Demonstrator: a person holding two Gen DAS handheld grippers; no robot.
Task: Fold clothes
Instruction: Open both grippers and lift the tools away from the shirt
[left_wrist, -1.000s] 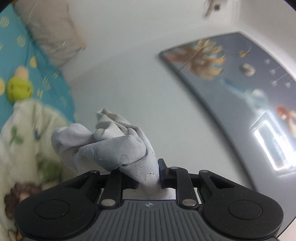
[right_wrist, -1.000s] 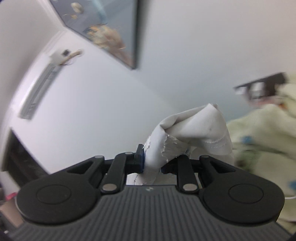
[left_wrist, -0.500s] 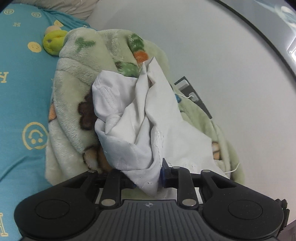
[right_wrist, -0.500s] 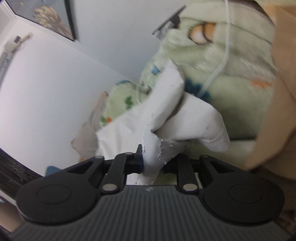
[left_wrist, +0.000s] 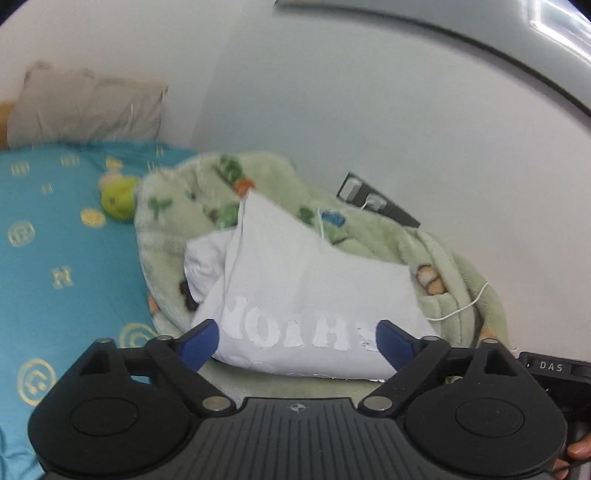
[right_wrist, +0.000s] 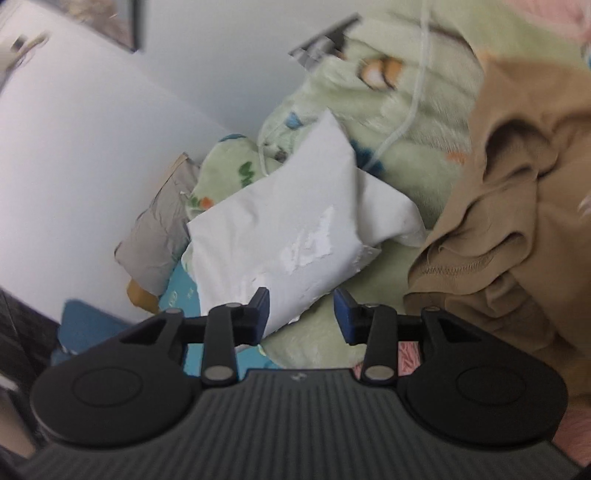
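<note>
A folded white garment with cracked white lettering lies on a green fleece blanket. My left gripper is just in front of its near edge, jaws opening wide, blue pads clear of the cloth on both sides. In the right wrist view the same white garment rests on the green blanket. My right gripper has its jaws opening; the garment's near corner lies against the left pad, and the right pad stands apart from it. A tan garment is heaped to the right.
A teal sheet with gold smiley prints covers the bed at left, with a green plush toy and a beige pillow by the wall. A white cord runs over the blanket. A black device sits against the wall.
Both grippers came down from facing the wall and picture to the bed, carrying the white garment. Both then let go of it, and it now lies on the green blanket.
</note>
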